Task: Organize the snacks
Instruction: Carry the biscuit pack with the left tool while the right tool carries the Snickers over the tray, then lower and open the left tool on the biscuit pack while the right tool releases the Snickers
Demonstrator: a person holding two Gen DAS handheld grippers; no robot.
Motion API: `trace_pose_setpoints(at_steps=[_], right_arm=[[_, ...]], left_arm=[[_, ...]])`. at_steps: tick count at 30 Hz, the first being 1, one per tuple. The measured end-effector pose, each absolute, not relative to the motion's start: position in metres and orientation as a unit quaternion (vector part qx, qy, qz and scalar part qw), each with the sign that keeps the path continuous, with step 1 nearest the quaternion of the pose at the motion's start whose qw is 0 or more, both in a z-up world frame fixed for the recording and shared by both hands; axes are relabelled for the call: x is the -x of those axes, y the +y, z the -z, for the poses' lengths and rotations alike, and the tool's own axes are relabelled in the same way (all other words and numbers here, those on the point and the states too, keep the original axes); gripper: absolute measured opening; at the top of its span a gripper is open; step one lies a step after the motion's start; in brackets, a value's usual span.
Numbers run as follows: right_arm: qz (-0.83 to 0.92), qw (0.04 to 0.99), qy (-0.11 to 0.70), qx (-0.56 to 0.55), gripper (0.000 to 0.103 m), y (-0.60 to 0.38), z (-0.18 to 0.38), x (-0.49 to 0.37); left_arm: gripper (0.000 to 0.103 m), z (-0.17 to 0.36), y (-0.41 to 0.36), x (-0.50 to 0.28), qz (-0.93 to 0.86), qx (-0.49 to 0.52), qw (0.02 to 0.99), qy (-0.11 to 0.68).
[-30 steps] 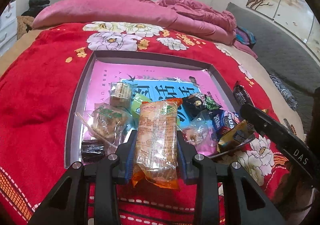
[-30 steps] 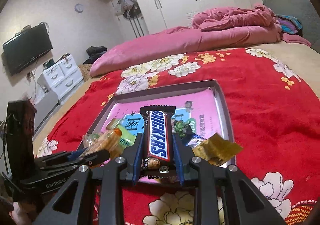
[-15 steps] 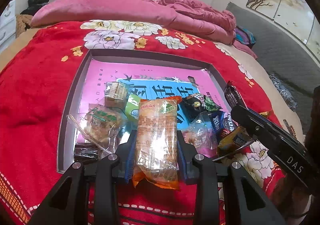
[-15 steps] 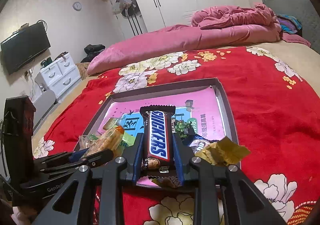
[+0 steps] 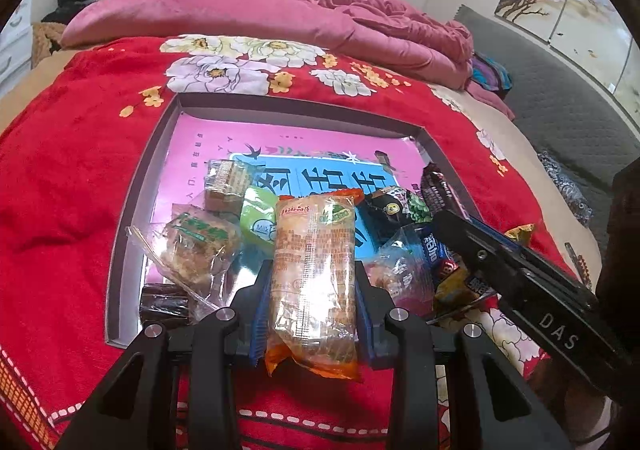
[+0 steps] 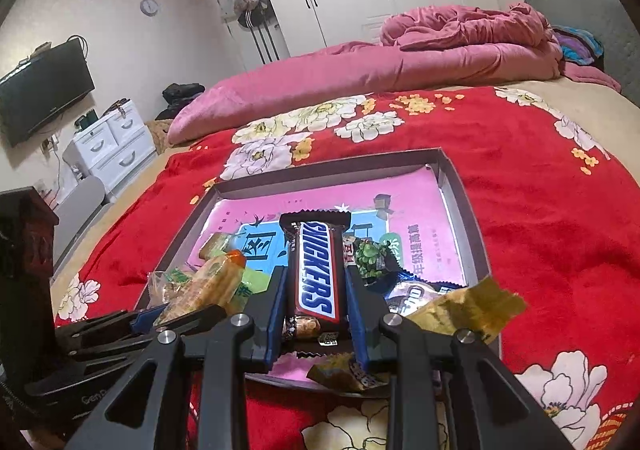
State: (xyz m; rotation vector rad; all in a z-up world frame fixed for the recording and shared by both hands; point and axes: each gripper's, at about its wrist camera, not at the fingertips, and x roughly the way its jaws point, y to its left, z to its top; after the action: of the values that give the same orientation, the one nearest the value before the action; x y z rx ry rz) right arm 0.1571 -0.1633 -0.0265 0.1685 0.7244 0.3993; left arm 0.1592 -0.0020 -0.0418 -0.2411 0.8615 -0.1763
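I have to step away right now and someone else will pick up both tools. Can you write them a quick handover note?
Left tool: shut on the clear orange-edged biscuit packet, held over the near end of the tray.
Right tool: shut on the brown Snickers bar, also over the tray.
The grey shallow tray with pink lining sits on the red floral blanket; other snacks are piled at its near end.
Left: place both held snacks, then sort the pile.

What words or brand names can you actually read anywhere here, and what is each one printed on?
"SNICKERS": on the chocolate bar held in the right gripper.
"Milk": on the green packet in the tray.
"DAS": on the right gripper's black body, seen from the left wrist.
"Gen...": cut off, on the left gripper's body, seen from the right wrist.
Chinese print on the orange-ended pastry pack and the tray's pink liner: too small to read reliably.
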Motion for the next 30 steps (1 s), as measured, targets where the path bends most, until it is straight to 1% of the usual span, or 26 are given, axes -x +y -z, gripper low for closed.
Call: trace_pose_setpoints(at_steps=[16, 30], right_arm=[[-0.184, 0.906, 0.375, -0.065, 0.029, -0.156, 0.037, -0.164], [-0.194, 0.907, 0.369, -0.066, 0.032, -0.155, 0.033, -0.160]], left_arm=[[0.037, 0.043, -0.002, -0.161, 0.088, 0.123, 0.896, 0.418], [0.037, 0.043, -0.003, -0.161, 0.090, 0.121, 0.896, 0.418]])
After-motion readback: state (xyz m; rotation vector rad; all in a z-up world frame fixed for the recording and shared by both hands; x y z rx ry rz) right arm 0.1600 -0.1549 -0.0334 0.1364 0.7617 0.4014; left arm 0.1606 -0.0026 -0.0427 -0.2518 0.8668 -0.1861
